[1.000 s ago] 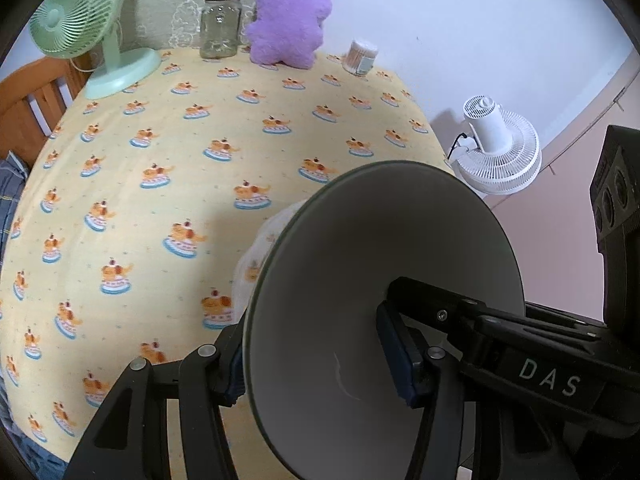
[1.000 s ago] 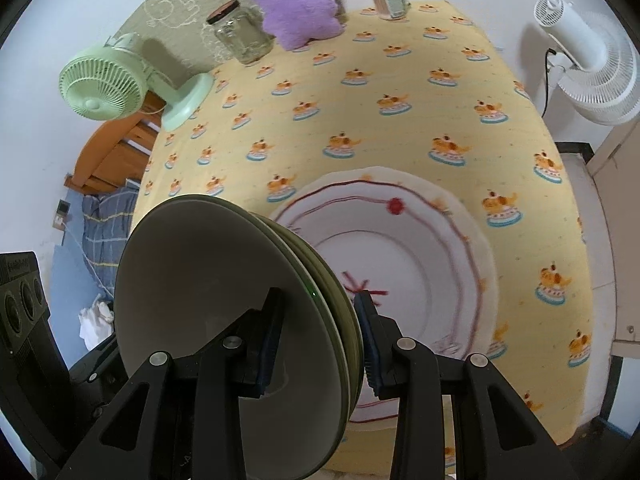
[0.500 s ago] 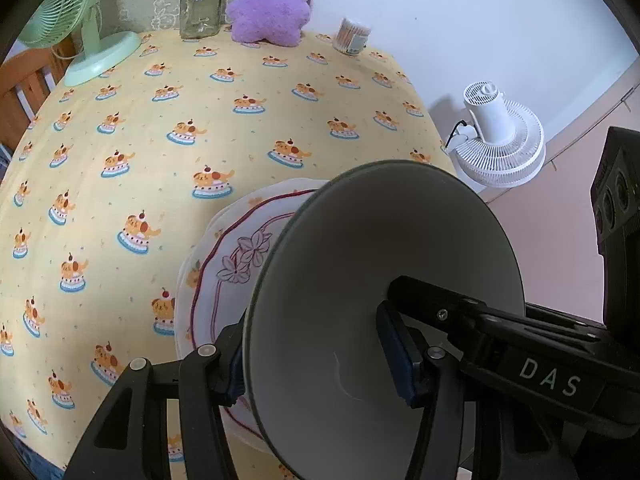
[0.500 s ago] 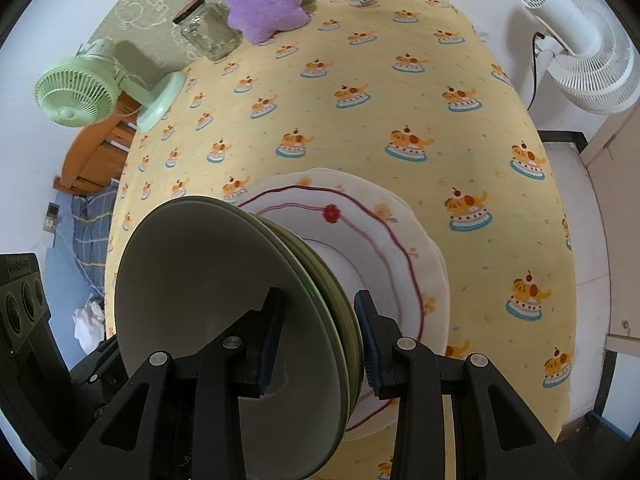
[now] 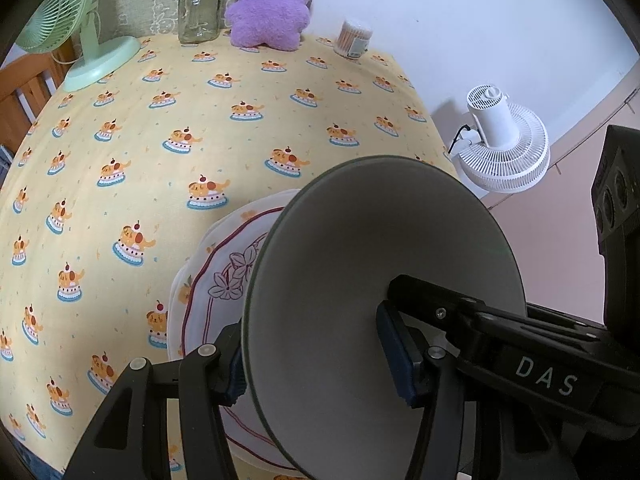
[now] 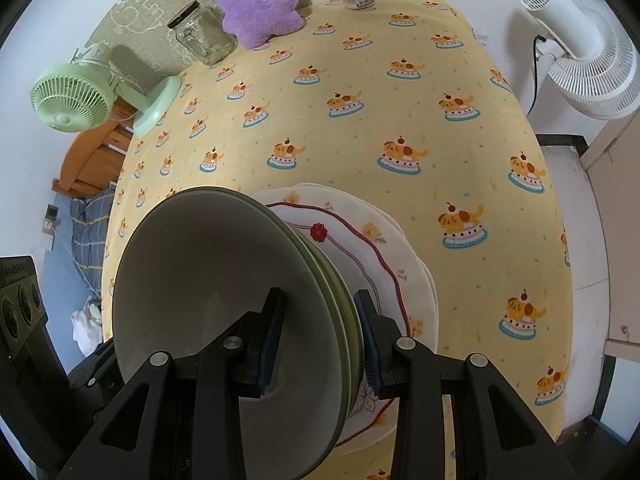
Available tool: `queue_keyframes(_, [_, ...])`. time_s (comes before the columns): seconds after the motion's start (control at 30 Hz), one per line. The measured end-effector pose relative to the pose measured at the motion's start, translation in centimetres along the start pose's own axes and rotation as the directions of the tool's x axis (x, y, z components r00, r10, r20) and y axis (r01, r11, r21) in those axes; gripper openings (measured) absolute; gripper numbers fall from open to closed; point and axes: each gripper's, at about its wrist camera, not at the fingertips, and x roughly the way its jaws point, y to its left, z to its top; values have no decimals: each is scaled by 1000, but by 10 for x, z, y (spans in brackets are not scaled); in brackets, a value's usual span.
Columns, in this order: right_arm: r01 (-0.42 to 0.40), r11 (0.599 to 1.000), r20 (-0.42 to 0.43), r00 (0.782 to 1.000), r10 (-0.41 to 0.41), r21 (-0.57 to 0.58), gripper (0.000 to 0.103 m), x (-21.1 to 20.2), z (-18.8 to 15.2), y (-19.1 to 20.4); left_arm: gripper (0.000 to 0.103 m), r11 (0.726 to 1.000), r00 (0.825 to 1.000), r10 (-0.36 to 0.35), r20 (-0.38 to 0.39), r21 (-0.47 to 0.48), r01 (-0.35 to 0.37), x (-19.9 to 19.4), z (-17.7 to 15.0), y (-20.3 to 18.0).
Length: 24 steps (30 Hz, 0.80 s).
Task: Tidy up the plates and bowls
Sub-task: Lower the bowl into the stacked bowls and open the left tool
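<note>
The patterned plate (image 5: 208, 280) has slid lower in frame; your left gripper (image 5: 316, 356) and right gripper (image 6: 318, 340) clench green bowls (image 6: 224, 300), hiding its centre.

Green-rimmed bowls (image 6: 224, 304); maroon-trimmed floral plate (image 6: 372, 248); yellow cake-print tablecloth (image 5: 160, 128).

Left gripper (image 5: 316, 364) and right gripper (image 6: 318, 338), both with fingers closed tight, each pinching something held between them.

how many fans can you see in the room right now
2. A green desk fan stands at the table's far left corner; a white fan sits off the table's right edge, against the wall. Others may be hidden behind the held bowls.
</note>
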Motion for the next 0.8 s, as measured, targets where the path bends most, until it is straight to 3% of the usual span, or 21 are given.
queue_keyframes(0.2, [-1, 1000, 17, 1000, 1, 5, 38, -1, -2, 0, 57, 1000, 1000, 5, 11, -8, -5, -1, -2, 1])
queue_keyframes(0.57, [82, 996, 88, 993, -79, -36, 39, -19, -11, 4, 61, 994, 994, 105, 24, 4, -106, -12, -9, -8])
queue_keyframes(0.8, [217, 972, 235, 953, -191, -94, 42, -48, -22, 26, 65, 987, 983, 158, 91, 12, -160, -38, -12, -4])
